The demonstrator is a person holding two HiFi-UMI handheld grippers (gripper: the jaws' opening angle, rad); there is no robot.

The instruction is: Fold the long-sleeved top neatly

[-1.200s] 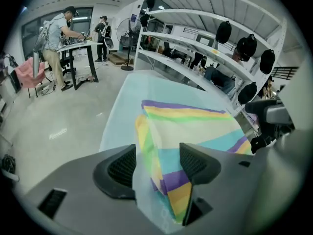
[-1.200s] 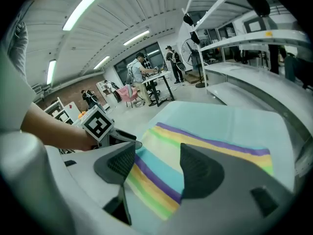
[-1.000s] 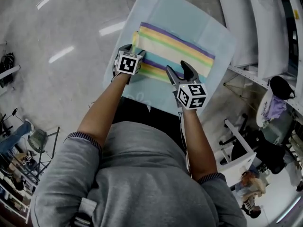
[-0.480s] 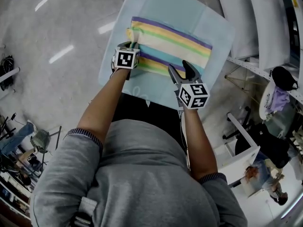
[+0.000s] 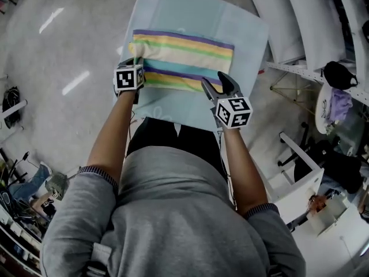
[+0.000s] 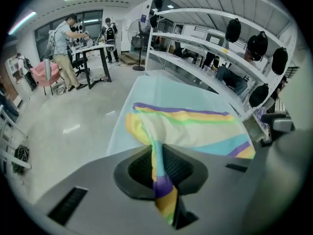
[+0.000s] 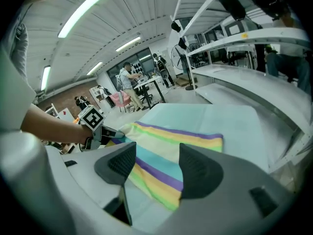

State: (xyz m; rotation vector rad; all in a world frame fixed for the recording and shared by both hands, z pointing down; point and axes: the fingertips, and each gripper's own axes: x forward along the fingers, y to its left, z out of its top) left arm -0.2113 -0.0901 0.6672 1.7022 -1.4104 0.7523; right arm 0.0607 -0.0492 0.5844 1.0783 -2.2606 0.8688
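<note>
Pale blue desk (image 5: pixel 190 10) carries the pastel-striped long-sleeved top (image 5: pixel 184 59), folded at its middle. My left gripper (image 5: pixel 136 61), jaws just closing, pinches its left corner; my right gripper (image 5: pixel 217 84) hovers open near-right. I'd clamp there, then lift both evenly.

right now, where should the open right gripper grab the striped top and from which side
I'd take the near right corner of the striped top, coming in from the near edge. That corner lies flat just ahead of the right gripper, whose jaws stand open, while the left gripper pinches the left end.
</note>
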